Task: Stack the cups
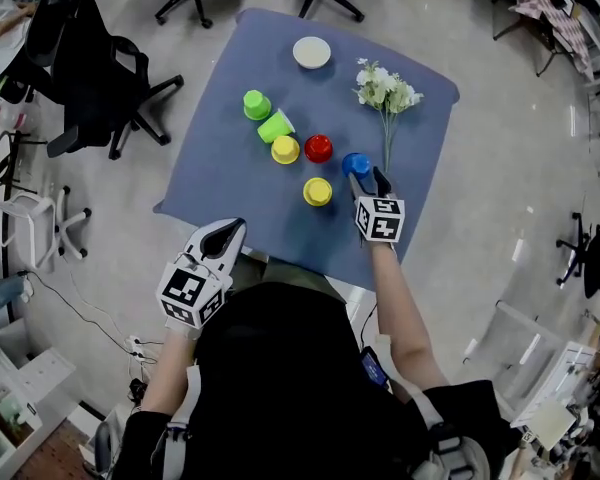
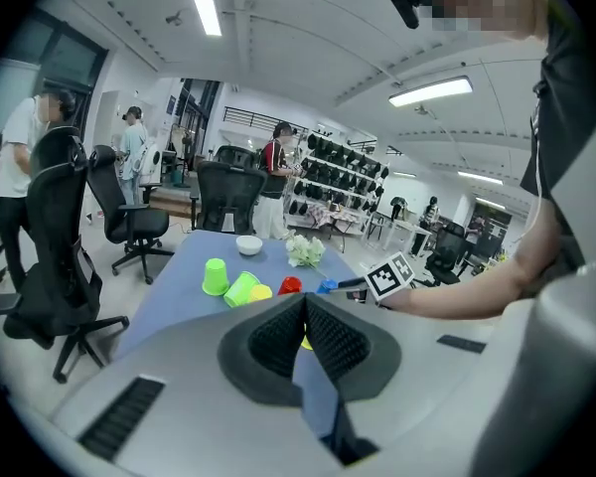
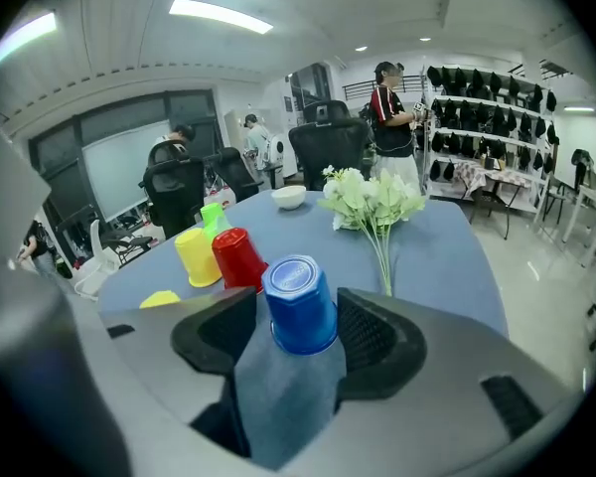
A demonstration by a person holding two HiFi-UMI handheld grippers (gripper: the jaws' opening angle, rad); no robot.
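1. We see a table with a blue cloth (image 1: 230,168) over it. Six plastic cups sit on the cloth, and none is stacked yet.
2. The blue plastic cup (image 1: 356,163) stands upside down at about 4 o'clock from the middle of the table. It rests on the cloth by itself.
3. Our right gripper (image 1: 366,178) is at the blue plastic cup. Its two jaws are wide apart, with one on each side of the cup. They are not squeezing it, and we can see a gap beside the left jaw.
4. The red plastic cup (image 1: 318,148) is upside down, near the blue one at about 9 o'clock from it.
5. The yellow plastic cup (image 1: 285,149) is just beside the red one, at its 9 o'clock. The second yellow plastic cup (image 1: 317,191) is at 6 o'clock from the red one, a little apart.
6. The lying green plastic cup (image 1: 276,126) is on its side, just beside the yellow plastic cup at its 11 o'clock. The standing green plastic cup (image 1: 257,104) is upside down, near it at 11 o'clock again.
7. A round white bowl (image 1: 312,52) sits at 12 o'clock on the table. A bunch of white flowers (image 1: 386,88) lies at 1 o'clock, with its green stems pointing toward our right gripper.
8. Our left gripper (image 1: 230,230) is at 7 o'clock, by the near edge of the table and well apart from the cups. Its jaws are pressed together with nothing between them.
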